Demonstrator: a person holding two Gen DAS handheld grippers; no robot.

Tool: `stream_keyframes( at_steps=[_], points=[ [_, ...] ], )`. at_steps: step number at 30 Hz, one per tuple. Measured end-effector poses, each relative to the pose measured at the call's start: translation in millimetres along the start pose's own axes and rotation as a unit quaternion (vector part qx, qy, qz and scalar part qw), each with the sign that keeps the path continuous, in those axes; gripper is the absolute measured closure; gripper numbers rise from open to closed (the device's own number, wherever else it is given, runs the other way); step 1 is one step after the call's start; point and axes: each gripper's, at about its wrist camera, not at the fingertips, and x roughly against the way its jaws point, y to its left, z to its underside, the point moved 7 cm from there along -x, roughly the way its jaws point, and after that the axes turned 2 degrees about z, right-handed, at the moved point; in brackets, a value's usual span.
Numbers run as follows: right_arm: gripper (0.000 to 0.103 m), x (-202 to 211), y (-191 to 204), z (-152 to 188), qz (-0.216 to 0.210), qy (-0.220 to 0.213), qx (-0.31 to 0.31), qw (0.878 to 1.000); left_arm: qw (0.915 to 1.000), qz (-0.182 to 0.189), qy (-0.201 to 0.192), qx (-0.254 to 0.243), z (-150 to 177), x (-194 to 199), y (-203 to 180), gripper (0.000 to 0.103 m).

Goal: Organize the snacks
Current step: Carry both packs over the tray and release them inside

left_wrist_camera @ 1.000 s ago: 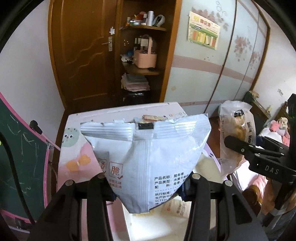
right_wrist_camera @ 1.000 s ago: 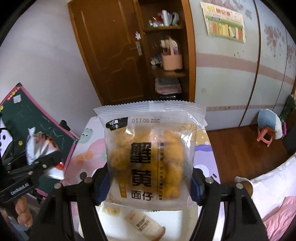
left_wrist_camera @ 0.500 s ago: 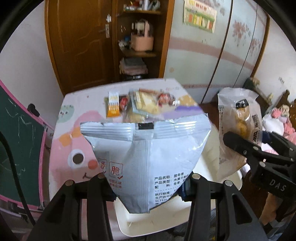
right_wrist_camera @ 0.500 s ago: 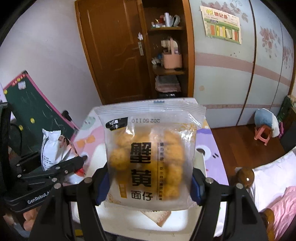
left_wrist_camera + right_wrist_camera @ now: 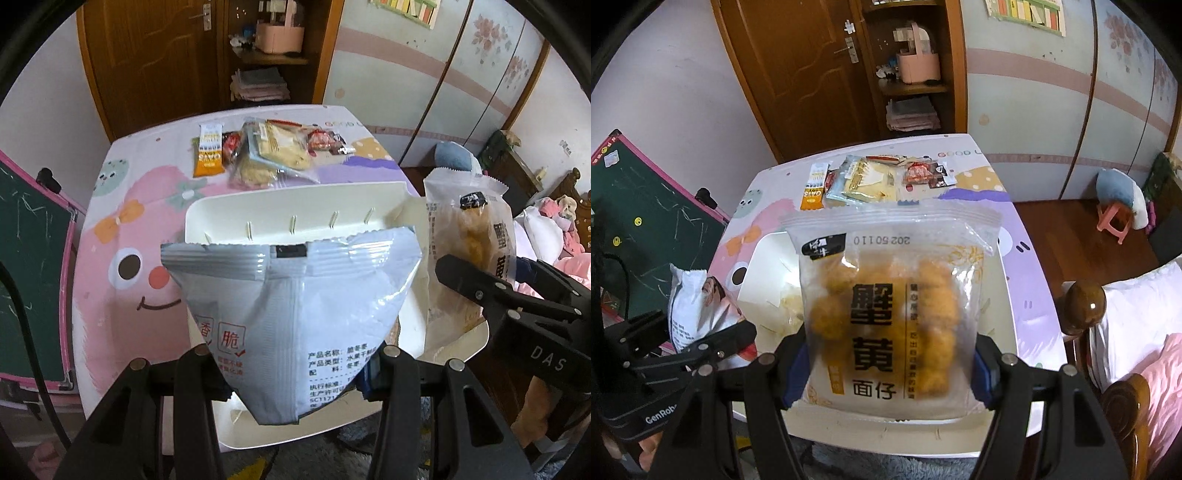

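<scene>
The left tool (image 5: 295, 373) is pinching the narrow bottom of a silver-white snack bag (image 5: 295, 295), and the right tool (image 5: 886, 363) is clamping a clear bag of golden puffs (image 5: 890, 314) with jaws spread wide, both hanging over the white tray (image 5: 280, 206) just below. Lowering together, the bags may be crowding each other and tipping over the tray's rim. Loose snack packets (image 5: 273, 151) are lying on the desk (image 5: 122, 206) beyond the tray, clear of both tools.

Wooden door (image 5: 798, 74), pink basket (image 5: 918, 62) on shelf, green chalkboard (image 5: 653, 206) leaning left, pink stool (image 5: 1115, 221).
</scene>
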Motion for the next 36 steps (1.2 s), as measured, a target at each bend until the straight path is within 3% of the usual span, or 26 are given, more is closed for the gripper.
stream_keyframes(
  at_steps=[19,22,24,36],
  points=[
    [0.030,-19.3,1.7,9.2,0.010,0.040,0.004,0.999,0.9990,0.004,0.045,0.002,8.5,-21.7,-2.6,0.057],
    [0.024,-24.5,0.2,11.5,0.012,0.050,0.000,0.999,0.9988,-0.001,0.049,0.000,8.9,-23.5,-2.4,0.044],
    [0.022,-28.0,-0.7,12.8,0.012,0.056,-0.006,0.998,0.9989,-0.006,0.048,0.002,8.3,-23.7,-1.2,0.016],
    [0.022,-34.9,1.6,13.2,0.012,0.063,-0.007,0.998,0.9987,-0.012,0.050,-0.004,8.4,-26.8,-0.8,0.014]
  ],
)
